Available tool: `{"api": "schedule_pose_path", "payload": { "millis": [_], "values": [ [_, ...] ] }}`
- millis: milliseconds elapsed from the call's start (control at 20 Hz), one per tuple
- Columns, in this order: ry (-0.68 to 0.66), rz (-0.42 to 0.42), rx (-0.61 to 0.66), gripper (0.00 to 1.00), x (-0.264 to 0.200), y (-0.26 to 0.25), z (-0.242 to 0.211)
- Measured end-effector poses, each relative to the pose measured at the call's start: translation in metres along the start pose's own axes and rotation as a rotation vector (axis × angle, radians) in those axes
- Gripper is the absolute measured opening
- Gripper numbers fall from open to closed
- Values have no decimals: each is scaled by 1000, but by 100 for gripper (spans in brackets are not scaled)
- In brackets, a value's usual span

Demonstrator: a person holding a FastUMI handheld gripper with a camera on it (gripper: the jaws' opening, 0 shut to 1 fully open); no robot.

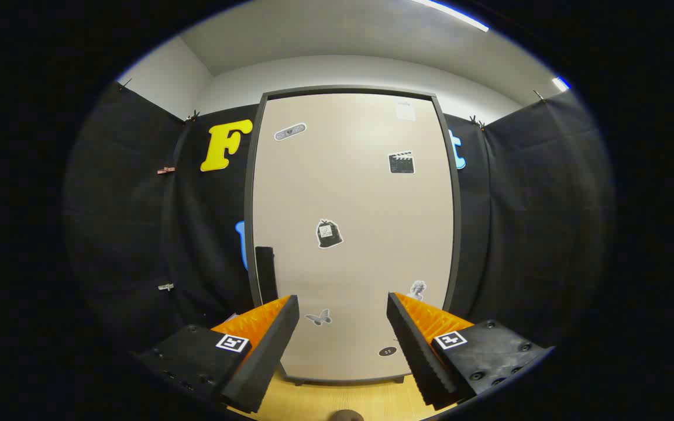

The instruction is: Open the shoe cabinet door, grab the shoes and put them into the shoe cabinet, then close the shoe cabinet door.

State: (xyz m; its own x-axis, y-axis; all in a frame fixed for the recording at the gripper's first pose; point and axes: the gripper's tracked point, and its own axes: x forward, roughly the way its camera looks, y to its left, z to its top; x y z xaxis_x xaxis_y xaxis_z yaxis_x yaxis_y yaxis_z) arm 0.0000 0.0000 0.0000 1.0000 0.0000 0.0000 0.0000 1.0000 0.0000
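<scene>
- Gripper (343,327) is facing the cabinet (353,234), its two fingers (267,345) standing spread apart and holding nothing
- One door (366,193) is sitting shut just beyond the fingers, carrying seven stickers (328,234)
- One dark handle (265,273) is hanging at the door's left edge, above the left finger
- Cabinet is standing on a wooden floor (337,400)

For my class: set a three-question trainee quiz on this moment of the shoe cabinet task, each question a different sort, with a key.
1. True or false: the shoe cabinet door is shut.
2. The dark handle sits beside which gripper finger? A the left one; B the right one; C neither.
3. Fill in: the fingers are spread ____, with nothing between them.

Key: 1 true. 2 A. 3 open. The door with its stickers lies beyond the fingers, untouched, above the wooden floor.
</scene>
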Motion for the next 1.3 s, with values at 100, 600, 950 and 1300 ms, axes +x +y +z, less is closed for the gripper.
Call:
{"api": "schedule_pose_path", "payload": {
  "millis": [100,600,950,1300],
  "values": [
    [-14,15,2,99,0,4,3],
    [-19,25,16,99,-1,7,2],
    [4,45,17,98,8,20,-5],
    [49,92,38,99,46,71,-28]
  ]
}}
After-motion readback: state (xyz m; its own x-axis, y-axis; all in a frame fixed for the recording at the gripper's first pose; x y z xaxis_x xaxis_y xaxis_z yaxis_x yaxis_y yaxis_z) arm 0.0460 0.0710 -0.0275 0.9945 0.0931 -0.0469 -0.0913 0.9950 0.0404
